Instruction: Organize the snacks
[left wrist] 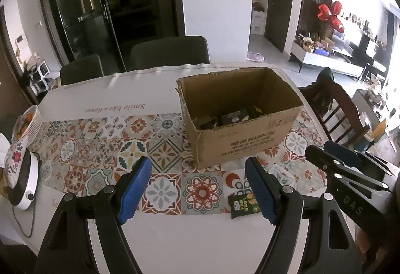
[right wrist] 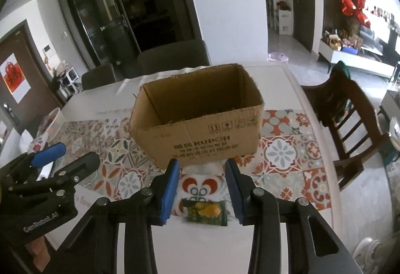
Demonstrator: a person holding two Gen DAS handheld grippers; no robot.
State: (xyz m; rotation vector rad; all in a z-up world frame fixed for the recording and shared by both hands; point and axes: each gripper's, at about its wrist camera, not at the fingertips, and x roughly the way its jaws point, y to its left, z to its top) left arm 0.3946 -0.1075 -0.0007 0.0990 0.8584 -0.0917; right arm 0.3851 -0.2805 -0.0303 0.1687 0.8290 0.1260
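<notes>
Right claw (right wrist: 202, 189) open, level, above green snack packet (right wrist: 205, 212), facing box (right wrist: 197, 124).

Cardboard box (right wrist: 197, 124): plain brown, dark print on the side. Table mat (left wrist: 100, 149): patterned tiles in red, orange, green and grey on white. Snack packet (right wrist: 206, 212): dark green with yellow. Both grippers: black frames, blue finger pads (left wrist: 136, 186). Table (left wrist: 187, 244): white.

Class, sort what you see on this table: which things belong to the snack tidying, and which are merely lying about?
Belonging to the job:
cardboard box
green snack packet
dark packets in the box
right gripper
left gripper

Lying about:
white basket
round white appliance
patterned table mat
</notes>
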